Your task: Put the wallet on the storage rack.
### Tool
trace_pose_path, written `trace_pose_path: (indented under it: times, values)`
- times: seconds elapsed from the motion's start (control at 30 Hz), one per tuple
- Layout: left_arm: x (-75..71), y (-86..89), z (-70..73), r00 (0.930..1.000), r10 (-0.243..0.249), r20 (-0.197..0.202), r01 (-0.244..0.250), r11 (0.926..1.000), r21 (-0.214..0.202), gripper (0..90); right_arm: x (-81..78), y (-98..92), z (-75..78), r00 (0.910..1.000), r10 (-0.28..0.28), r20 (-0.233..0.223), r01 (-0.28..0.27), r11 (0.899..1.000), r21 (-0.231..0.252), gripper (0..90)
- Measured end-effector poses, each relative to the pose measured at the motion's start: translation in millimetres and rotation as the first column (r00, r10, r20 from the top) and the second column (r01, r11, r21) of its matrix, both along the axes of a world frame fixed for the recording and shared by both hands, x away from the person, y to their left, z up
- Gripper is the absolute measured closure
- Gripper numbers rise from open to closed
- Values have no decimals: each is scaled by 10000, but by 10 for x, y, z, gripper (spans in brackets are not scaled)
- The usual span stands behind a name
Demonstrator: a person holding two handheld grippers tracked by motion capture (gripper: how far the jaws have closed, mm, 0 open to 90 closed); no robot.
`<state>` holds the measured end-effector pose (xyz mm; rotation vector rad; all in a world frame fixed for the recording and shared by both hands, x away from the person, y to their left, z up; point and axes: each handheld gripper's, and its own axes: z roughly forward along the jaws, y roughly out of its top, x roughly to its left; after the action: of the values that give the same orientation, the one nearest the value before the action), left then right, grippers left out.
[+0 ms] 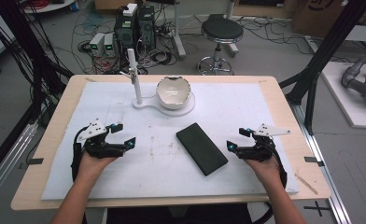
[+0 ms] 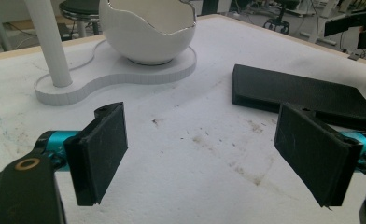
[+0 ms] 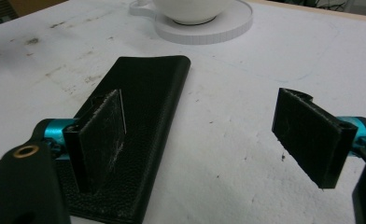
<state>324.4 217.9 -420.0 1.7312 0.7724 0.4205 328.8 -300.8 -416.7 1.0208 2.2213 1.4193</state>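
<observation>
A flat black leather-textured case lies at an angle in the middle of the white mat. Behind it, a white eggshell-shaped bowl sits on a white base with an upright post. My left gripper rests open on the mat, left of the case. To the case's right my right gripper is open, one jaw over the case's near end. Neither holds anything.
The mat covers a wooden table and carries brown smudges near its middle. On the floor beyond stand a round stool, computer towers and loose cables. Black frame struts rise at the right.
</observation>
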Motion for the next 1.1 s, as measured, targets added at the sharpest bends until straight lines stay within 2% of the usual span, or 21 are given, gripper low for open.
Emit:
trace_pose_path:
  times: [0.03,0.13,0.33,0.4,0.47,0.5,0.53,0.57,0.6,0.63,0.7,0.83,0.87,0.9,1.1]
  values:
    - [0,-4,4,10000,-37,-16,37,10000,85,173,12,31,-13,9997,247,-52,-247,9996,-128,176]
    - [-12,-6,16,10000,-65,69,64,9997,249,173,24,70,-32,9988,450,-177,-455,9985,-310,176]
    - [-28,-10,8,10000,-51,19,51,9996,289,173,47,147,-85,9926,825,-886,-873,9948,-518,176]
    - [-19,-17,2,10000,-53,-18,54,9994,332,173,80,174,-137,9824,1052,-1546,-1160,9913,-625,176]
    - [-6,-34,-10,9999,-128,-87,131,9992,380,173,92,200,-176,9749,1079,-1950,-1268,9881,-869,176]
    - [-6,-34,-10,9999,-128,-87,131,9992,380,173,92,200,-176,9749,1079,-1950,-1268,9881,-869,176]
    - [-1,-43,-14,9998,-201,-91,205,9987,457,173,101,235,-221,9646,1128,-2382,-1424,9836,-1107,176]
    - [-1,-43,-14,9998,-201,-91,205,9987,457,173,101,235,-221,9646,1128,-2382,-1424,9836,-1107,176]
    - [1,-52,-13,9998,-204,-76,207,9987,463,173,107,281,-274,9561,1180,-2682,-1631,9748,-1525,180]
    - [1,-52,-13,9998,-204,-76,207,9987,463,173,107,281,-274,9561,1180,-2682,-1631,9748,-1525,180]
    - [3,-57,-10,9997,-241,-60,244,9987,452,173,109,290,-291,9467,1233,-2975,-1672,9777,-1269,187]
    - [7,-71,-14,9995,-285,-103,290,9981,541,173,91,290,-296,9475,1124,-2995,-1536,9811,-1178,195]
    - [7,-77,-17,9995,-274,-123,280,9981,540,173,85,290,-292,9476,1118,-2992,-1529,9812,-1176,228]
    - [8,-78,-18,9995,-297,-132,304,9978,594,173,75,285,-277,9353,1546,-3183,-1923,9772,-904,373]
    - [16,-86,-29,9994,-295,-178,307,9972,688,173,65,287,-295,9293,1610,-3323,-1934,9789,-664,377]
